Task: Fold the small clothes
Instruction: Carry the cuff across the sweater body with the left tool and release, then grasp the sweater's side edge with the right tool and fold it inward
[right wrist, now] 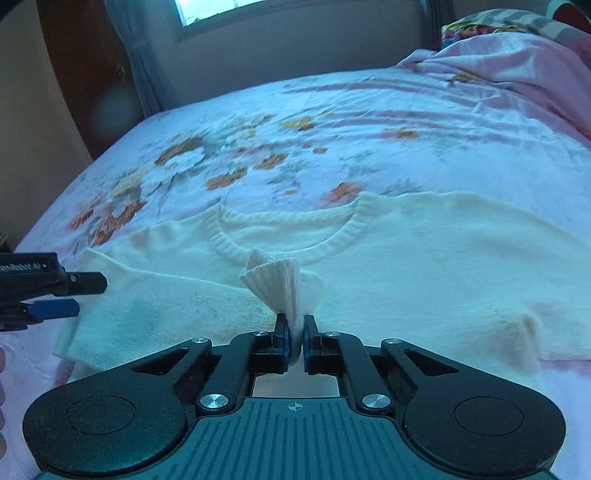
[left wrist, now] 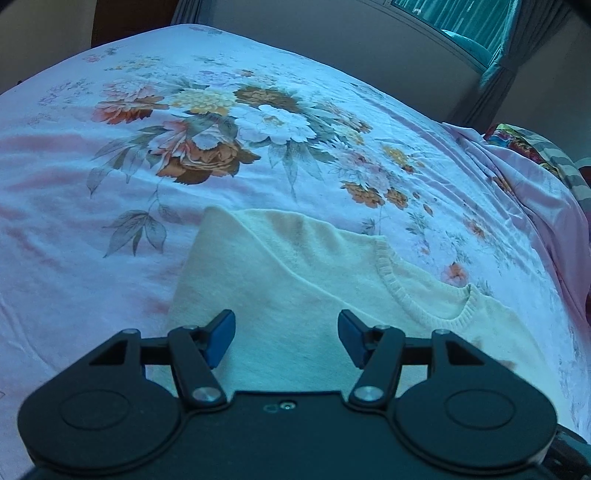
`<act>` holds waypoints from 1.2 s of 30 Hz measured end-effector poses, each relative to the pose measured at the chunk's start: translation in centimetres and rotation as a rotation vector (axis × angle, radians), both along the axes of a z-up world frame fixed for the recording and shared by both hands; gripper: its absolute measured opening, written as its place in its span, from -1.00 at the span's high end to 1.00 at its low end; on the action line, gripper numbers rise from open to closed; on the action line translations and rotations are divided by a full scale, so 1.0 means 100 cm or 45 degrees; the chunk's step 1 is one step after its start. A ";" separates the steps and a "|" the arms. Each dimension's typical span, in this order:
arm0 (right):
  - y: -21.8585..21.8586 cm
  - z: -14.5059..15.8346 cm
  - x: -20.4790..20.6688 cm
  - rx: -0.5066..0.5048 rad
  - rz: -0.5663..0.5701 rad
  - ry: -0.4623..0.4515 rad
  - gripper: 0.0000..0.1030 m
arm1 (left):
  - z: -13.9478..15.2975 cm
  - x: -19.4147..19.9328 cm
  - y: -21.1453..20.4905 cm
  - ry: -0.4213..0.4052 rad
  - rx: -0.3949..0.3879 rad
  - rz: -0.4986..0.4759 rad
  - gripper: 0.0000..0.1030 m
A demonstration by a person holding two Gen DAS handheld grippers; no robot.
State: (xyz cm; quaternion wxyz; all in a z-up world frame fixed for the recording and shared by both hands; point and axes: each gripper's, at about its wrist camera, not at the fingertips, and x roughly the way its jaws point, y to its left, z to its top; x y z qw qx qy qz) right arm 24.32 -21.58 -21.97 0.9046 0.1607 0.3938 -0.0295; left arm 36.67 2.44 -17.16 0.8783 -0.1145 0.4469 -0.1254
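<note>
A cream knitted sweater [right wrist: 424, 251] lies flat on the floral bedsheet, neckline [right wrist: 288, 243] away from me. My right gripper [right wrist: 294, 325] is shut on the ribbed cuff of a sleeve [right wrist: 277, 284], held over the sweater's chest below the neckline. My left gripper [left wrist: 286, 338] is open and empty, hovering over the sweater's left part [left wrist: 280, 273], with the neckline [left wrist: 417, 295] to its right. It also shows in the right wrist view [right wrist: 70, 295] at the left edge, beside the sweater's folded left side.
The pink floral bedsheet [left wrist: 221, 140] covers the bed. A bunched pink cover [right wrist: 517, 62] and a colourful pillow [right wrist: 476, 26] lie at the far right. A wall, curtain [left wrist: 495, 70] and window stand beyond the bed.
</note>
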 end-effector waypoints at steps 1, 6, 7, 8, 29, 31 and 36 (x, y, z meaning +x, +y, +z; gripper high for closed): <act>-0.004 0.004 -0.008 0.016 -0.021 -0.010 0.88 | 0.000 0.000 0.000 -0.001 0.001 -0.004 -0.15; -0.019 0.019 -0.071 0.101 -0.166 -0.054 0.88 | -0.004 -0.001 0.001 0.009 0.000 -0.008 -0.15; -0.020 0.019 -0.085 0.087 -0.203 -0.063 0.88 | -0.005 -0.002 0.001 0.015 -0.003 -0.018 -0.15; -0.021 0.016 -0.096 0.086 -0.242 -0.054 0.88 | -0.007 -0.003 0.000 0.021 0.007 -0.026 -0.15; -0.069 -0.009 -0.113 0.322 -0.353 0.070 0.92 | -0.007 -0.013 -0.013 0.010 0.085 -0.053 -0.18; -0.068 -0.002 -0.117 0.301 -0.321 0.039 0.93 | -0.006 -0.011 -0.015 0.002 0.096 -0.058 -0.18; -0.073 0.008 -0.138 0.132 -0.375 -0.003 0.93 | -0.006 0.005 -0.026 -0.009 0.103 -0.068 -0.18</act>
